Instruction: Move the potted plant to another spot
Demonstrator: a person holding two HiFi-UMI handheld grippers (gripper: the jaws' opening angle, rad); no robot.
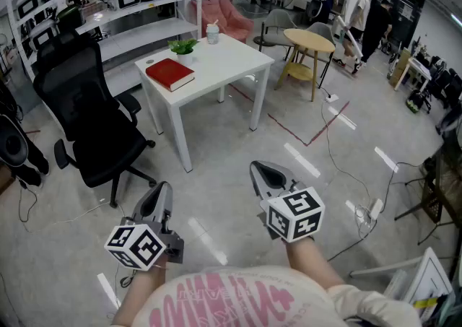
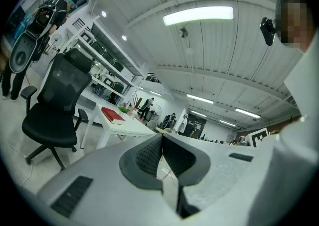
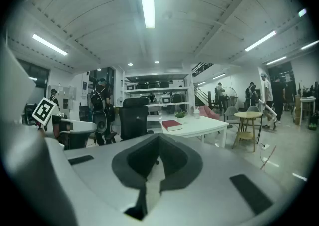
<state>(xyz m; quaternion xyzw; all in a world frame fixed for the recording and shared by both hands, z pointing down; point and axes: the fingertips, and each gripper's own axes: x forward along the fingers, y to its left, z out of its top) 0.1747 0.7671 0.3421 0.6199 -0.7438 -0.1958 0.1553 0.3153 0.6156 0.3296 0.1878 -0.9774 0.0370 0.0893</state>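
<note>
**Open floor between the grippers and the plant**

Bare grey floor lies ahead of both sets of fingertips, and the white table (image 1: 224,66) stands well beyond them. The potted plant (image 1: 182,46) sits on the table's far side, past the red book (image 1: 170,73) and beside a lidded cup (image 1: 211,32). It is well apart from either gripper, ahead of the gap between the two.

The left gripper (image 1: 164,187) and the right gripper (image 1: 258,167) are held low and close to the body. Each has its jaws pressed together on nothing. This looks like a carrying posture for walking up, not a reach. Nothing is within grasp yet, so shut jaws cost nothing. They will probably need to part once the pot is just ahead of the tips. A black office chair (image 1: 79,112) stands left of that path.
</note>
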